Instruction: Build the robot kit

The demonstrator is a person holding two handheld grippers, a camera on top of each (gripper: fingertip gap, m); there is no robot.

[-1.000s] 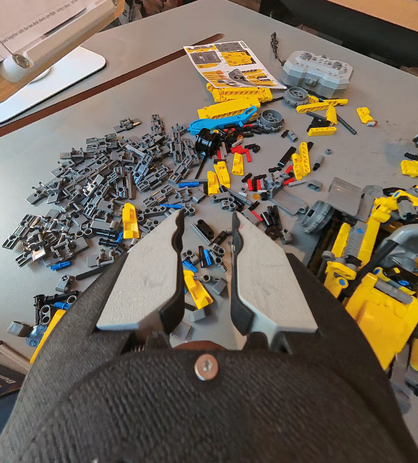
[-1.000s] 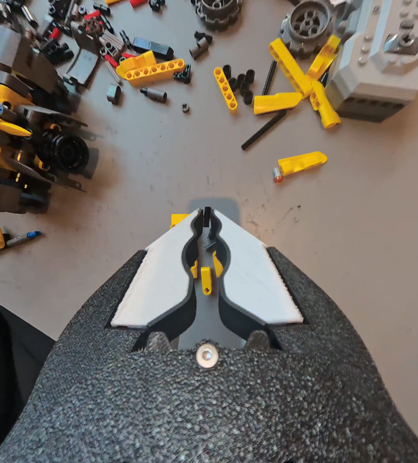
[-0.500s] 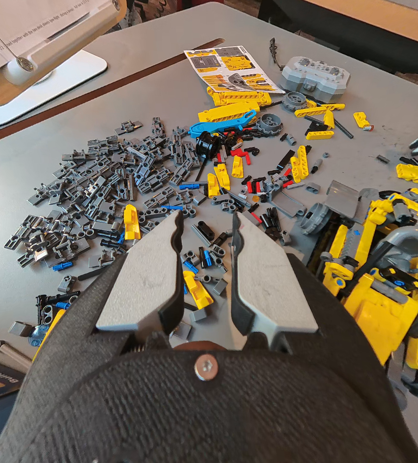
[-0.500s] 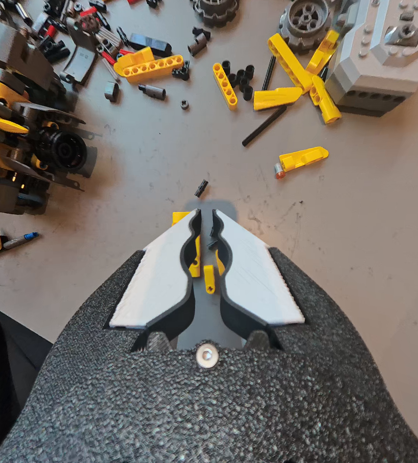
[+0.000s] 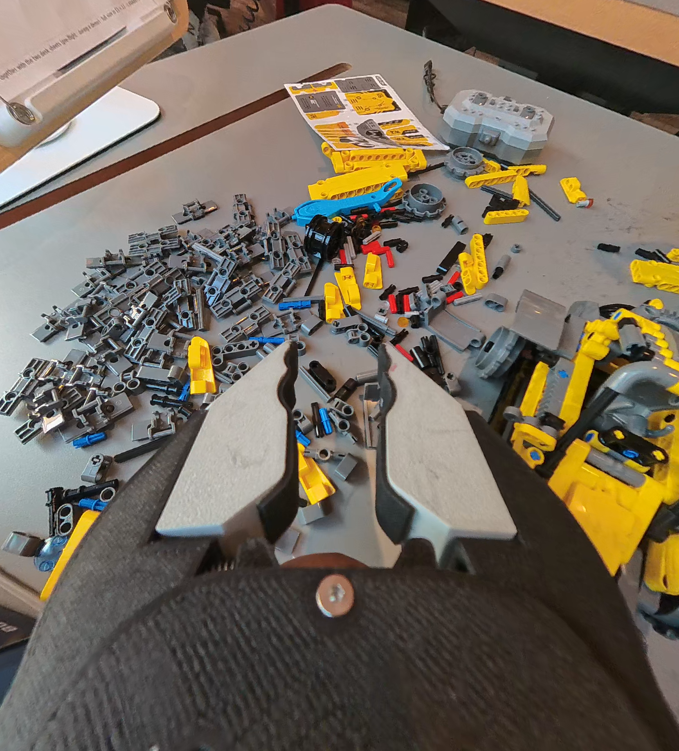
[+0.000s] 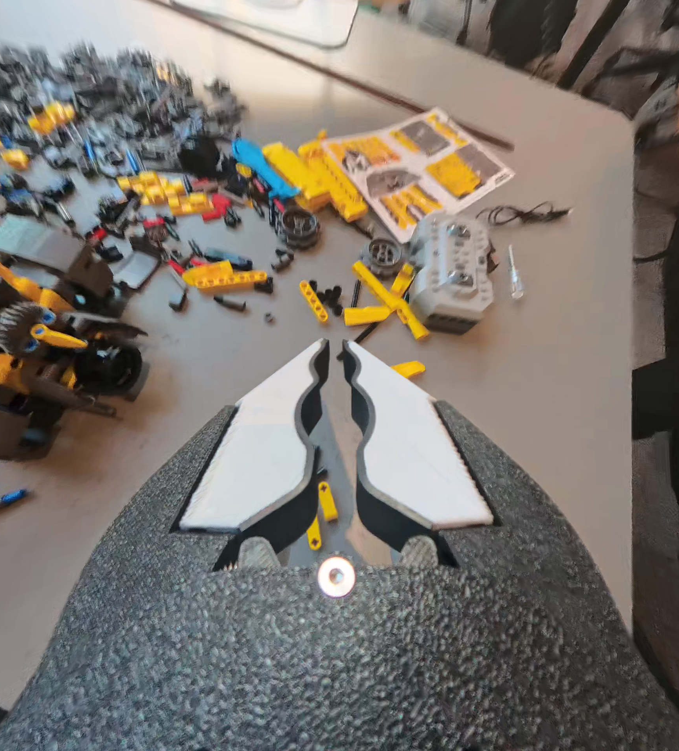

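My left claw point(image 5: 334, 352) hangs with its jaws wide apart and nothing between them, over a scatter of small loose pieces on the grey table point(image 5: 224, 134). Straight below the gap lie a black link point(image 5: 322, 374), a blue pin point(image 5: 325, 419) and, closer to my wrist, a yellow curved piece point(image 5: 312, 476). To the left of the claw spreads a heap of dark grey connector pieces point(image 5: 138, 325), with a yellow shell piece point(image 5: 199, 365) just beside my left finger. To the right stands a half-built yellow vehicle model point(image 5: 598, 439). Farther ahead lie a black wheel hub point(image 5: 323, 235), a blue lever tool point(image 5: 346, 201), a sticker sheet point(image 5: 364, 116) and a grey battery box point(image 5: 498, 122).

My right claw point(image 6: 335, 345) is parted by a narrow gap and holds nothing; it floats above bare table. Under it, near my wrist, lie two small yellow links point(image 6: 326, 500). Just right of its tip a yellow piece point(image 6: 410, 369) peeks out. Ahead and to the right sit crossed yellow beams point(image 6: 386, 300) touching the battery box point(image 6: 453, 268); the model point(image 6: 32, 345) is off to the left, blurred.
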